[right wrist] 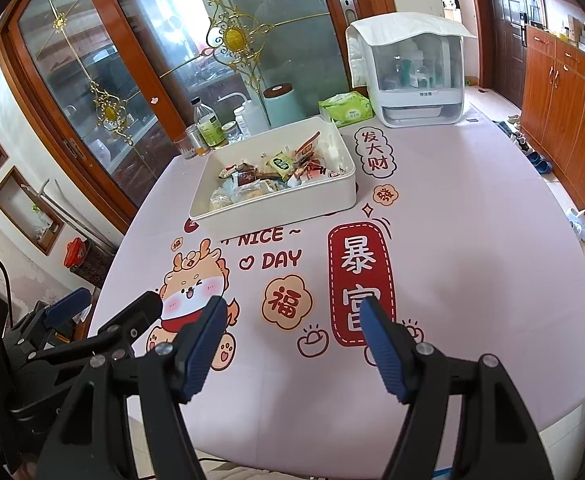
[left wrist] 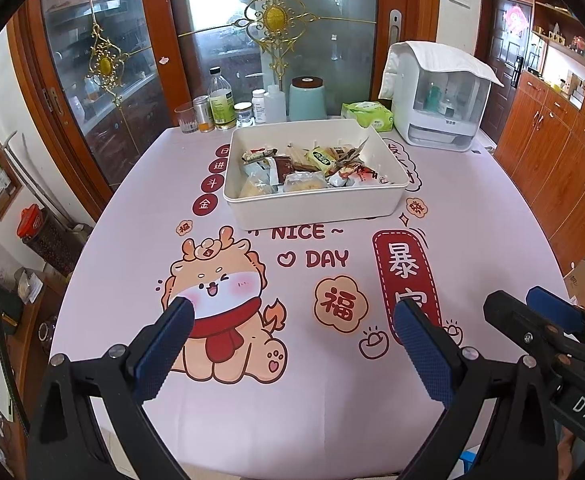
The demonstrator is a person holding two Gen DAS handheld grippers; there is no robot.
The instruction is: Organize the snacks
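A round table covered in a pale pink cloth (left wrist: 472, 220) printed with a cartoon dragon, "NICE DAY" and red Chinese characters fills both views. Along its far left edge stands a cluster of small containers: a drinking glass (left wrist: 187, 119), a metal tin (left wrist: 203, 114), a tall clear bottle with a green label (left wrist: 221, 98) and a few small jars beside it. Behind them are wood-framed glass doors with gold ornament.

At the near left, the left gripper (left wrist: 292, 344) hangs above the dragon print, its blue-padded fingers (left wrist: 164, 350) spread wide apart with only bare cloth between them.

In the middle of the far half of the table sits a cream rectangular bin (left wrist: 316, 208), well apart from both tools. Wrapped snacks (left wrist: 308, 170) lie piled inside it in a loose heap of clear, brown, green and red packets. Just behind the bin stand a mint-green canister (left wrist: 307, 98) and a green pack of tissues (left wrist: 368, 114).

At the near right, the right gripper (right wrist: 292, 344) hangs beside the left one over the red character panel, its jaws also spread and gripping nothing.

At the far right corner rests a white countertop cabinet with a clear front (left wrist: 438, 110), a white cloth draped over its top. Wooden cupboards line the right wall
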